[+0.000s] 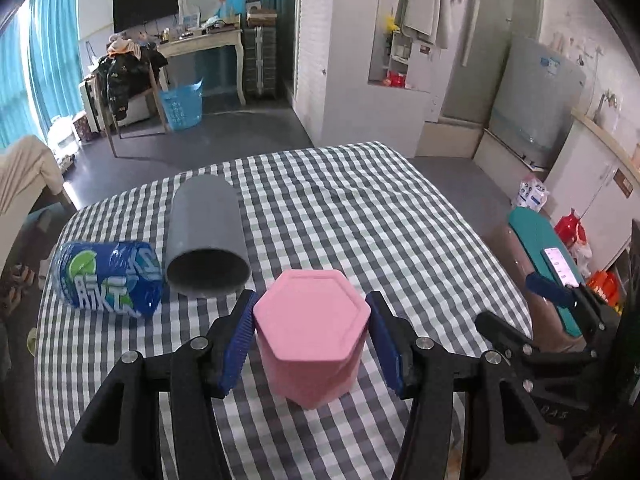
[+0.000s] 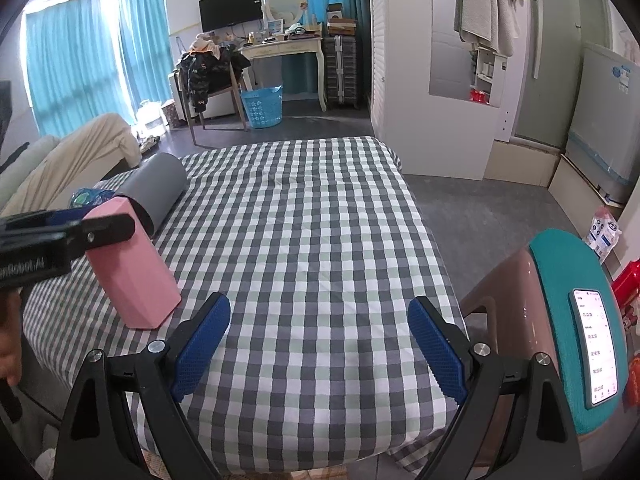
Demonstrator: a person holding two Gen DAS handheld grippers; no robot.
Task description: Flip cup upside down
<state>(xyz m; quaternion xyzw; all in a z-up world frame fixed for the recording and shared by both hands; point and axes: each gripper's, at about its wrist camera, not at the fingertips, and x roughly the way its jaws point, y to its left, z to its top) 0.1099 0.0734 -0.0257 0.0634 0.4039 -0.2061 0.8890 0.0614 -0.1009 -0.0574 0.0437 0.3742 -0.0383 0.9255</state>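
A pink hexagonal cup [image 1: 312, 336] stands on the checked tablecloth [image 1: 360, 220] with its closed base facing up. My left gripper [image 1: 312, 340] straddles it, a blue pad on each side, with small gaps showing, so the jaws look open around the cup. In the right wrist view the pink cup [image 2: 136, 272] stands at the left with the left gripper beside its top. My right gripper [image 2: 320, 344] is wide open and empty above the tablecloth [image 2: 312, 220] near the front edge.
A grey tube [image 1: 206, 236] lies on its side left of the cup, open end toward me, and a blue wrapped pack [image 1: 108, 278] lies beside it. A chair with a teal cushion [image 2: 568, 320] and a phone [image 2: 596, 340] stands at the table's right.
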